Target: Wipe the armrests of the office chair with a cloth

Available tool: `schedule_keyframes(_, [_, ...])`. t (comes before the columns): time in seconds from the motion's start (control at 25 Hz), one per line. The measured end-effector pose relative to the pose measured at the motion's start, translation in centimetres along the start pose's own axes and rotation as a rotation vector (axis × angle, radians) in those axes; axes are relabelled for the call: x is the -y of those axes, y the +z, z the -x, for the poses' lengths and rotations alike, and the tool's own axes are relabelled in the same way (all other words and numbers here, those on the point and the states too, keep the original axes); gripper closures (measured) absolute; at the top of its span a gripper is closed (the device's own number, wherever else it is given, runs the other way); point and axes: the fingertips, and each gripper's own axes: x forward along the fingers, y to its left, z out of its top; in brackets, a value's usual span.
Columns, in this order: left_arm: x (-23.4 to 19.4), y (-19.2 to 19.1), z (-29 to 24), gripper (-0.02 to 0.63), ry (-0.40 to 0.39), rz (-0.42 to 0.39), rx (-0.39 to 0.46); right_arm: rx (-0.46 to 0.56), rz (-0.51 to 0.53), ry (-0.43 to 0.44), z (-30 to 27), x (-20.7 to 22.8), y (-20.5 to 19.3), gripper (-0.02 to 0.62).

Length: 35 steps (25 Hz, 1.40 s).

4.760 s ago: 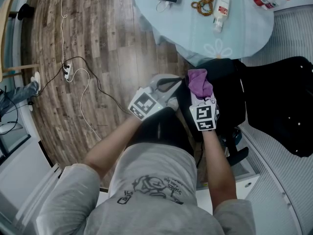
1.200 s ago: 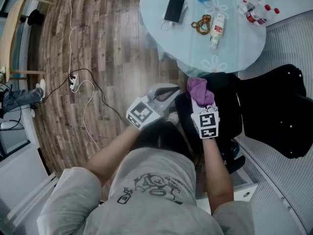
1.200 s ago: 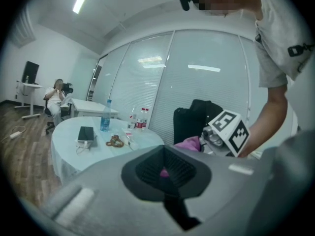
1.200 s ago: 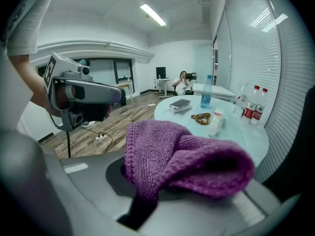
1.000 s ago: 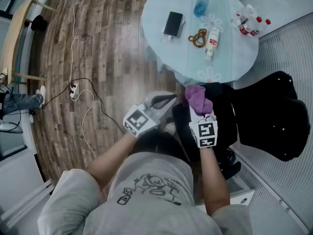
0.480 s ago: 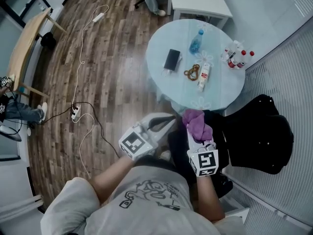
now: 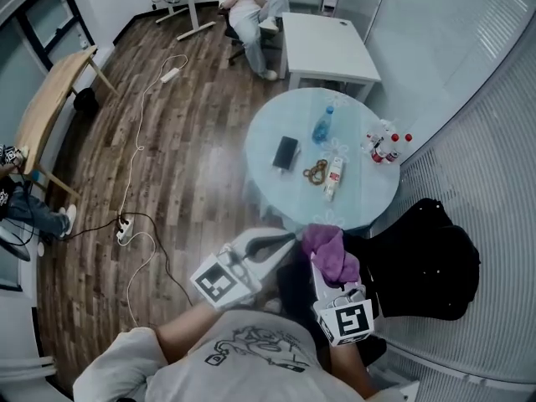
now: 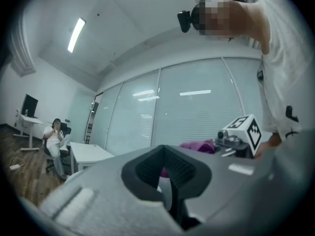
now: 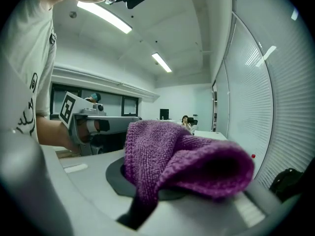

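My right gripper [image 7: 325, 268] is shut on a bunched purple cloth [image 7: 329, 254], which drapes over its jaws [image 9: 182, 161] and hides their tips. My left gripper [image 7: 280, 243] is held beside it on the left, shut, with nothing between its jaws [image 8: 165, 173]. Both are raised in front of my chest, about level with each other. Each shows in the other's view: the right gripper's marker cube [image 8: 244, 130] and the left gripper [image 9: 98, 119]. The black office chair [image 7: 419, 262] stands to the right, below the grippers. I cannot make out its armrests.
A round glass table [image 7: 276, 124] just ahead holds a phone [image 7: 286, 152], a blue bottle [image 7: 322, 126] and several small bottles [image 7: 383, 146]. Beyond are a white desk [image 7: 328, 55] and a seated person [image 7: 251, 2]. A cable and power strip [image 7: 122, 227] lie on the wood floor.
The head view has tipped up from the chair and floor to take in the room. Both grippers now sit lower in that view. The cloth stays in the right gripper.
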Motion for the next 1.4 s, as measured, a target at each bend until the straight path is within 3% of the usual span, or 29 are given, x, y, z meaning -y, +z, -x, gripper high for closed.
schedule_keyframes(0.28, [2.5, 4.5, 1.0, 0.604, -0.012, 0.002, 0.034, 0.082, -0.003, 0.017, 2.6, -2.2, 5.4, 0.566])
schedule_keyframes(0.52, [3.6, 6.1, 1.8, 0.604, -0.024, -0.022, 0.020, 0.133, -0.003, 0.037, 4.2, -2.9, 7.8, 0.566])
schedule_keyframes(1.4, [3.6, 6.8, 2.0, 0.604, -0.041, 0.005, 0.034, 0.119, 0.006, 0.005, 4.3, -2.8, 8.4, 0.566])
